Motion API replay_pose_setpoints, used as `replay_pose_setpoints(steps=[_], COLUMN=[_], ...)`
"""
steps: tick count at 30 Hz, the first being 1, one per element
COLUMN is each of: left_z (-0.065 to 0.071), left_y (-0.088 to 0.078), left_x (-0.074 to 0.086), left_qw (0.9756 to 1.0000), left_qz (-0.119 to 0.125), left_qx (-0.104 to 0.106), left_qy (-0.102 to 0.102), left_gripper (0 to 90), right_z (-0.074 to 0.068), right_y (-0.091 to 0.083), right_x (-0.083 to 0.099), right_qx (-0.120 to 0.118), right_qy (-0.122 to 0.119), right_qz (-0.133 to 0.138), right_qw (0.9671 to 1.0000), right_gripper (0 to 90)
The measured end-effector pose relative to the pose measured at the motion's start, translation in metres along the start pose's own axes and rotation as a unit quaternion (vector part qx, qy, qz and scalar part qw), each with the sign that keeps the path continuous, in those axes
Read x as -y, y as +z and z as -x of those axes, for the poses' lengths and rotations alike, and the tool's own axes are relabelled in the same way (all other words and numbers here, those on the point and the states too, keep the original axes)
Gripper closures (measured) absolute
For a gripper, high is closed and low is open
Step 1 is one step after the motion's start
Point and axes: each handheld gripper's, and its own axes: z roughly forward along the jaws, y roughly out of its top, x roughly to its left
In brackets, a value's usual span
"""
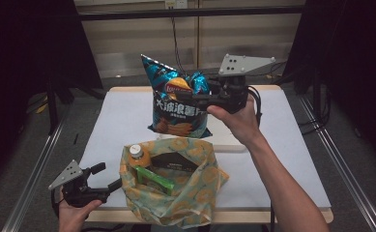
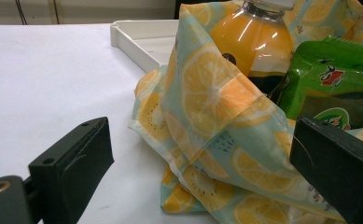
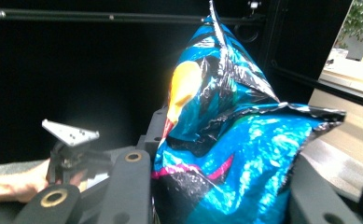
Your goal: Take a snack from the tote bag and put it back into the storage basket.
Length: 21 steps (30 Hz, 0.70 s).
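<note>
The blue chip bag [image 1: 180, 104] bears large white Chinese characters "大波浪薯片".

Chip bag [image 1: 180, 99]: glossy blue and teal with black areas, a yellow-and-red logo, white lettering and a pink stripe. Cloth bag [image 1: 195, 193]: pale mint green, printed with orange and yellow citrus slices. Bottle [image 1: 138, 157]: orange liquid, white cap. Packet [image 1: 155, 180]: bright green. Table [image 1: 113, 121]: white. Tray [image 2: 137, 35]: white.
</note>
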Motion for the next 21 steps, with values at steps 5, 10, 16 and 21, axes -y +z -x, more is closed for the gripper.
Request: replay_pose_setpoints(steps=[5,10,16,21], left_z=[0.0,0.0,0.002,0.0], left_y=[-0.002,-0.001,-0.001,-0.003], left_x=[0.0,0.0,-0.001,0.0], left_qw=[1.0,1.0,1.0,0.9999], left_qz=[0.0,0.002,0.001,0.005], left_qx=[-0.001,0.0,0.0,-0.008], left_qy=[0.005,0.005,0.006,0.008], left_gripper=[5.5,5.5,5.5,5.5], right_z=[0.008,0.017,0.037,0.053], right_y=[-0.002,-0.003,0.004,0.013], right_x=[-0.007,-0.005,0.009,0.021], right_qx=[0.009,0.011,0.024,0.027], right_qy=[-0.002,-0.003,0.001,0.007], right_qz=[0.002,0.001,-0.015,-0.026], right_qw=[1.0,0.9999,0.9996,0.9993], right_gripper=[63.5,63.5,63.6,63.6])
